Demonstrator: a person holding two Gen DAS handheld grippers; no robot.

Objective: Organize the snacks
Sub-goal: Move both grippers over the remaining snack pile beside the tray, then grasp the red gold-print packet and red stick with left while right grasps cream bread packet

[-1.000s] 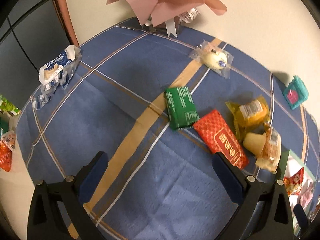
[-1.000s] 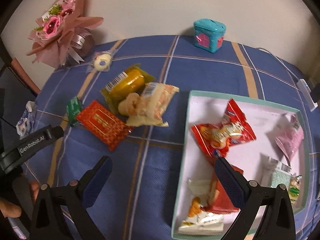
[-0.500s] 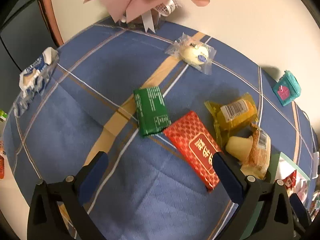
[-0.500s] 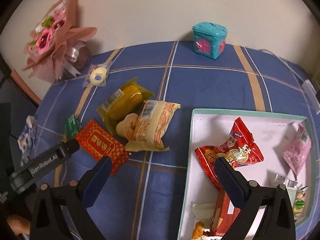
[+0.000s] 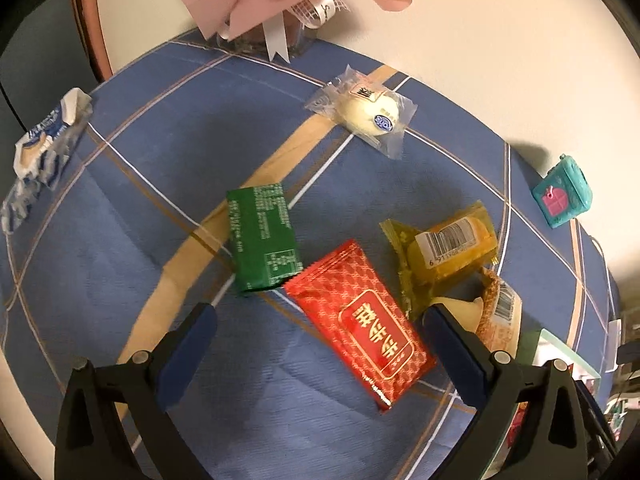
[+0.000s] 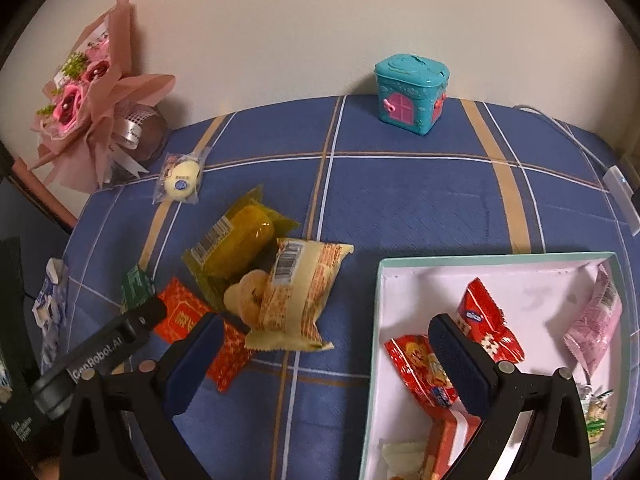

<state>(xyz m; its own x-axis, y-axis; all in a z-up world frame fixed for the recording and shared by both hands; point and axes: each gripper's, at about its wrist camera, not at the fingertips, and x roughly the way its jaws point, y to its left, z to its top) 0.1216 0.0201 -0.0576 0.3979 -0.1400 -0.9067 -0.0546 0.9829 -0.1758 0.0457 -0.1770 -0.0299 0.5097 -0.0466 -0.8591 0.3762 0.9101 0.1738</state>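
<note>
My left gripper (image 5: 320, 354) is open and empty, low over the blue checked cloth. A red packet (image 5: 360, 322) lies between its fingers, with a green packet (image 5: 262, 238) just beyond. A yellow packet (image 5: 448, 252), a cream bun packet (image 5: 500, 316) and a clear-wrapped white cake (image 5: 370, 114) lie further off. My right gripper (image 6: 320, 364) is open and empty, above the cloth between the cream bun packet (image 6: 300, 292) and the white box (image 6: 520, 276). The box holds several snacks. The left gripper shows in the right wrist view (image 6: 104, 344), over the red packet (image 6: 188, 320).
A pink bouquet (image 6: 92, 108) stands at the back left by the wall. A teal house-shaped tin (image 6: 410, 94) stands at the back. A blue-white packet (image 5: 44, 140) lies at the table's left edge. A white cable (image 6: 584, 148) runs along the right edge.
My left gripper has moved forward and right, so the red and green packets are now close. My right gripper has drawn back and left, so the box sits further right in its view.
</note>
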